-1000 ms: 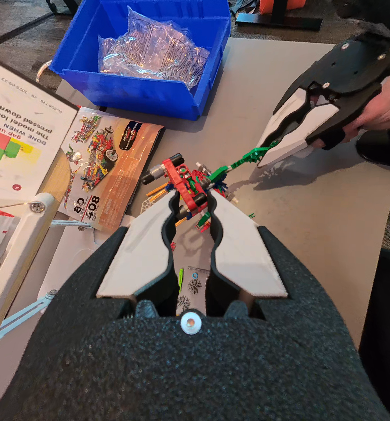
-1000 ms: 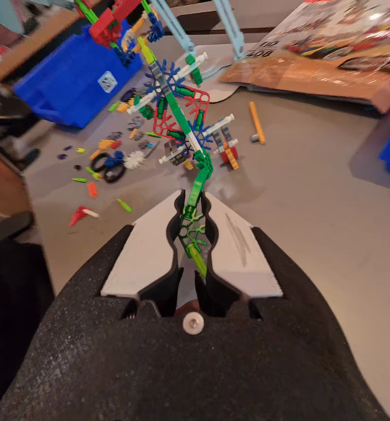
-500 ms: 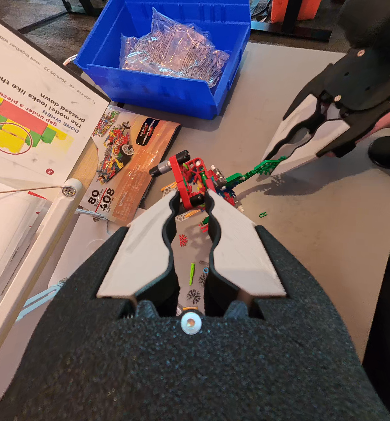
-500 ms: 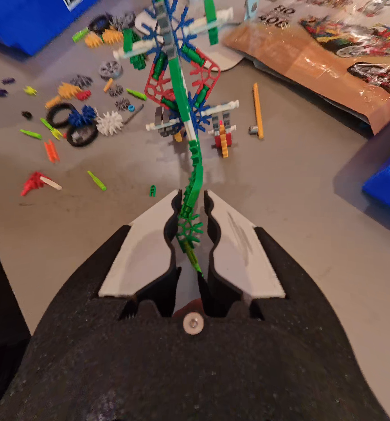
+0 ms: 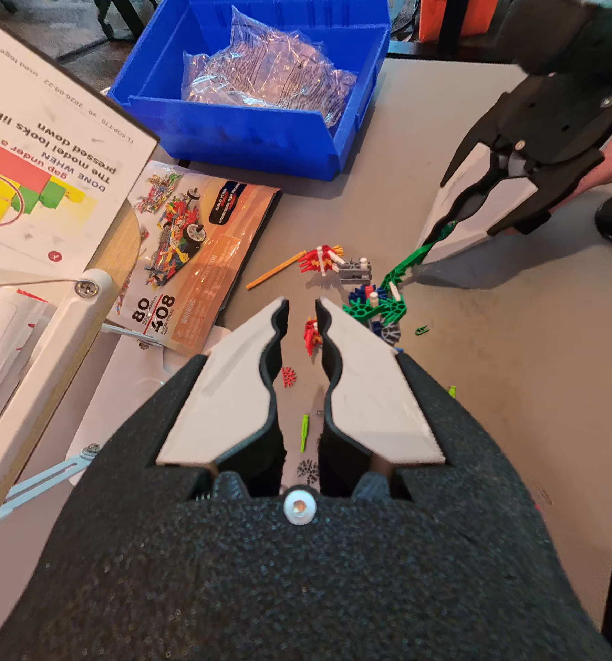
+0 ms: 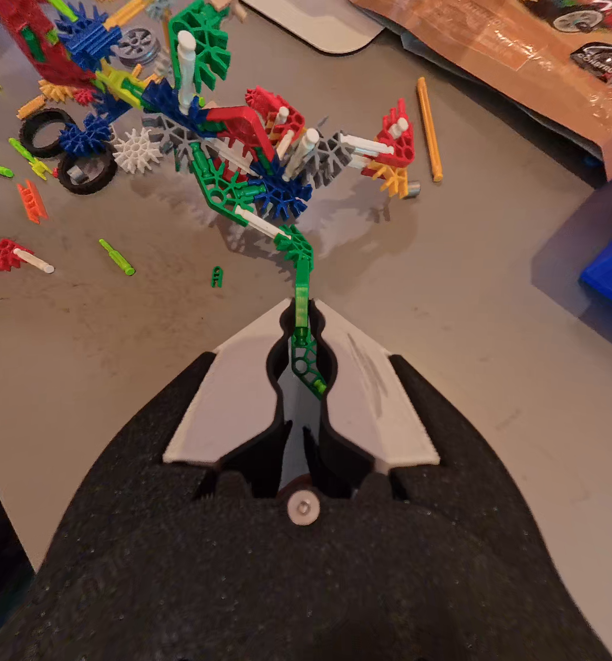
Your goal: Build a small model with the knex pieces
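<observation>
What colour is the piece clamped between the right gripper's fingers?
Green: the rod and connector piece in the right gripper, clearest in the right wrist view.

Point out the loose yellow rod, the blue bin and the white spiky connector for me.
yellow rod (image 6: 429, 129), right wrist view, middle of its shaft on the table.
blue bin (image 5: 240, 137), left wrist view, its near front wall.
white spiky connector (image 6: 137, 151), right wrist view, its hub, beside the black tyre.

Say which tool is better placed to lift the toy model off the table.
Right, probably. The right tool is already shut on the toy model's green arm; the left tool is open, holding nothing.
</observation>
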